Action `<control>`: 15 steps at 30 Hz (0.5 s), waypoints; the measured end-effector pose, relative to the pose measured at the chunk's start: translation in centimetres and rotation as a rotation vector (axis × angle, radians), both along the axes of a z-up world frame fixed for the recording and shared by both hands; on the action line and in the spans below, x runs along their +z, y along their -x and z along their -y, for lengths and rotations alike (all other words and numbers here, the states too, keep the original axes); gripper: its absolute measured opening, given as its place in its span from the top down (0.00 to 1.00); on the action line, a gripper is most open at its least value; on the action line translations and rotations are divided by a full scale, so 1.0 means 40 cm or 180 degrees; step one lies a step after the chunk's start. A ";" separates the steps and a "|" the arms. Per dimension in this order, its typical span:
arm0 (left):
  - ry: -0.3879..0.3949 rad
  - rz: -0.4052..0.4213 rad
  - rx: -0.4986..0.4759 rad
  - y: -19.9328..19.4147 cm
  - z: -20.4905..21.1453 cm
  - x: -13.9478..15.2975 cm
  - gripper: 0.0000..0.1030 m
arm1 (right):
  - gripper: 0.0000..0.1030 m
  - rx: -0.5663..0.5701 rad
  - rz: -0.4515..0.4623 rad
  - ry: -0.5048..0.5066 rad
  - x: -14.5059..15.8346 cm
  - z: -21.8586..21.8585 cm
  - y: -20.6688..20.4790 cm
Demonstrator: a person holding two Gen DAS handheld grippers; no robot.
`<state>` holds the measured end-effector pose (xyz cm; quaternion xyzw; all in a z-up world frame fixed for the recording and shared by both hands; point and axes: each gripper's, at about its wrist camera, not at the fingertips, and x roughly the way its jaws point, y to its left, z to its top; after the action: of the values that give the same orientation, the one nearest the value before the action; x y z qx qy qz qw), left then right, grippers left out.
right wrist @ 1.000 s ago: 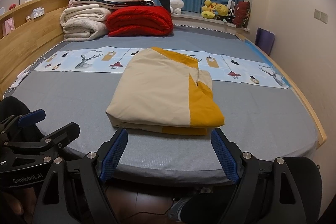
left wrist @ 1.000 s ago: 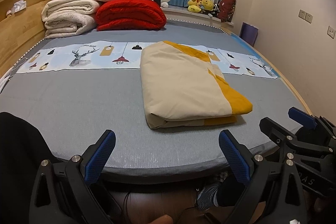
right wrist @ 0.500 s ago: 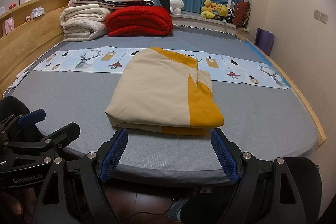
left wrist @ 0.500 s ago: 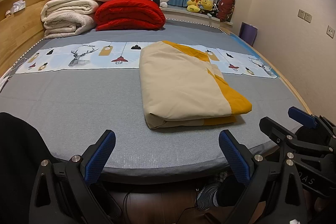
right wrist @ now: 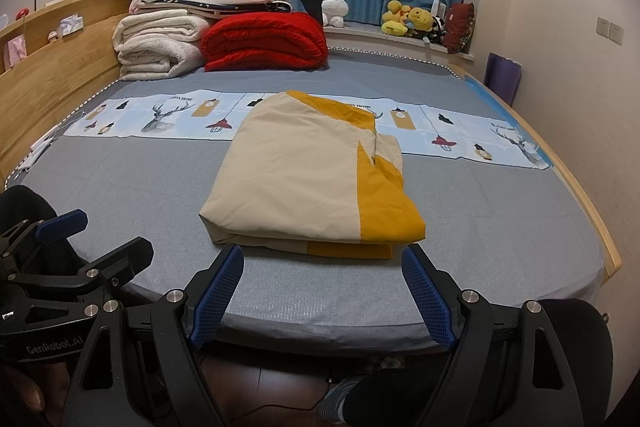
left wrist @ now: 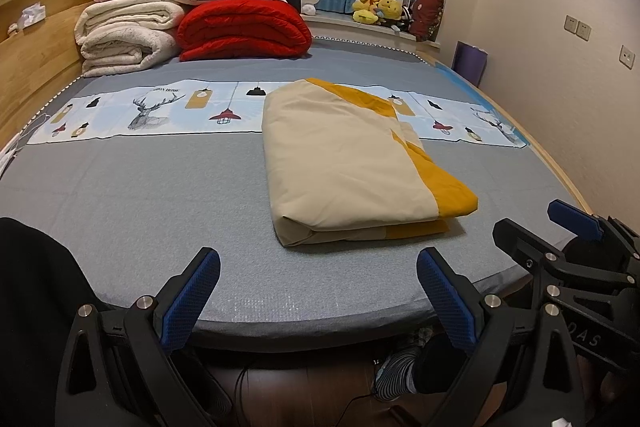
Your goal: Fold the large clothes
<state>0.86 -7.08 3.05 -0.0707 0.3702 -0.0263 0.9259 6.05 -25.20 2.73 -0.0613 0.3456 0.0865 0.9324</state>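
Both claws wide apart, empty: left gripper point(left wrist: 318, 291), right gripper point(right wrist: 322, 291), held over near edge of bed point(left wrist: 120, 195). Folded cream-and-yellow cover point(right wrist: 308, 179) lies flat mid-bed, just beyond the blue fingertips point(right wrist: 218, 289), untouched. Red quilt point(left wrist: 244, 31) at far end.

Red quilt point(left wrist: 244, 29) beside cream blankets point(left wrist: 128, 39); plush toys point(left wrist: 378, 11) behind.
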 end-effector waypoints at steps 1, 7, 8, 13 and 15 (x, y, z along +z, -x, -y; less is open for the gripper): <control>-0.0002 0.0001 -0.0001 -0.001 0.002 0.000 0.05 | 0.21 0.0001 0.0001 -0.0002 -0.001 0.000 0.000; 0.0003 -0.0002 -0.0006 -0.004 0.004 0.000 0.05 | 0.21 0.0006 -0.0001 0.0006 -0.002 0.002 -0.001; 0.0006 -0.0006 -0.0006 -0.005 0.005 0.000 0.05 | 0.21 0.0006 0.0000 0.0004 -0.001 0.002 -0.001; 0.0008 -0.0011 -0.0022 -0.006 0.002 -0.002 0.05 | 0.21 -0.0003 -0.0005 0.0002 -0.003 0.002 -0.001; 0.0009 -0.0010 -0.0024 -0.004 -0.001 -0.003 0.05 | 0.21 -0.0003 0.0000 0.0002 -0.002 0.002 -0.001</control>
<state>1.02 -7.06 2.93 -0.0707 0.3718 -0.0302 0.9251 6.08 -25.28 2.64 -0.0614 0.3457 0.0859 0.9324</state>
